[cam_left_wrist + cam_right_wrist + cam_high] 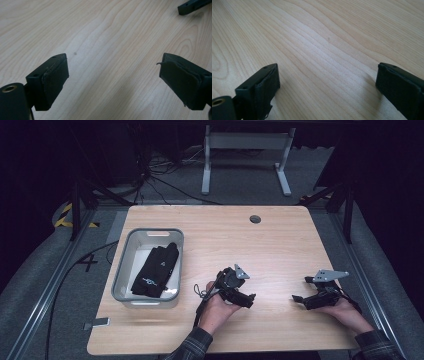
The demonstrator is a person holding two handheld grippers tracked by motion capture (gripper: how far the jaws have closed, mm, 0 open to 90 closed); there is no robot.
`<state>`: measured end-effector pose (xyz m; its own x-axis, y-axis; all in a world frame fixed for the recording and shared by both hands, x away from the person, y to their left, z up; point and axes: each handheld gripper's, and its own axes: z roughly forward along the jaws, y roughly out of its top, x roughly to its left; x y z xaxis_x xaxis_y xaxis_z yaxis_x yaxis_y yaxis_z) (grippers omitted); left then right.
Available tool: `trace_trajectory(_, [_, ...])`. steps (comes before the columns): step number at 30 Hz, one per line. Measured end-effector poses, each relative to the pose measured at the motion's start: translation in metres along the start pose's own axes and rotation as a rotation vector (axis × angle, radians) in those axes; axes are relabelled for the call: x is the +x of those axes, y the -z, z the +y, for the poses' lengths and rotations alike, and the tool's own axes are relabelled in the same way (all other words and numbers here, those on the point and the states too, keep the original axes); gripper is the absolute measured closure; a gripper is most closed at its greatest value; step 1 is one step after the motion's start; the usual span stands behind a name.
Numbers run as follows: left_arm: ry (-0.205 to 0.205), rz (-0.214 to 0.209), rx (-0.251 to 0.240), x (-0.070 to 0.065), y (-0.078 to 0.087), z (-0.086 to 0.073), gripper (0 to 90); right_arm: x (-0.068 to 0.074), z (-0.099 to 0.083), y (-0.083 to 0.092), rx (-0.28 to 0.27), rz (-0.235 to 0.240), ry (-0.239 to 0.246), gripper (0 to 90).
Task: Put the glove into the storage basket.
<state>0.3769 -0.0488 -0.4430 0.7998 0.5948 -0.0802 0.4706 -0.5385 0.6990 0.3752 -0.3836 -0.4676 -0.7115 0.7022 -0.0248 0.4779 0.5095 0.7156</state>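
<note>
Surface: light wooden table [280, 240], pale grain, rounded corners, a small round grommet hole [255, 219] near the far edge. Around it grey carpeted floor [30, 270]; dark surroundings beyond. Metal rails run along both sides of the table. A white table frame [245, 155] stands on the floor past the far edge, with loose cables [160, 175] trailing left of it. Yellow-black hazard tape [65, 215] at the far left.

Container: grey plastic bin [125, 265] on the left part of the table, long side running away from the person. Inside lies a black folded garment [157, 270] with small white print (kind of garment cannot be told); it lies along the bin's right half, the rest of the floor bare.

Left gripper [247, 300]: held low over the table centre-front, just right of the bin, jaws pointing right. In the left gripper view the jaws stand wide apart, nothing between them but bare wood.

Right gripper [298, 290]: held near the table's right front, well apart from the bin, jaws pointing left toward the other gripper. Jaws spread wide in the right gripper view, holding nothing.
</note>
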Motion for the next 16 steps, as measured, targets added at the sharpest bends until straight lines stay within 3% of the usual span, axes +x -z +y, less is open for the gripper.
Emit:
trace_trajectory(10, [-0.049, 0.021, 0.106, -0.008, -0.023, -0.008, 7.1, 0.0, 0.0, 0.0, 0.0, 0.0, 0.0, 5.8])
trace_trajectory(16, [-0.061, 0.028, 0.101, -0.008, -0.024, -0.011, 3.2, 0.0, 0.0, 0.0, 0.001, -0.001, 0.0, 5.8])
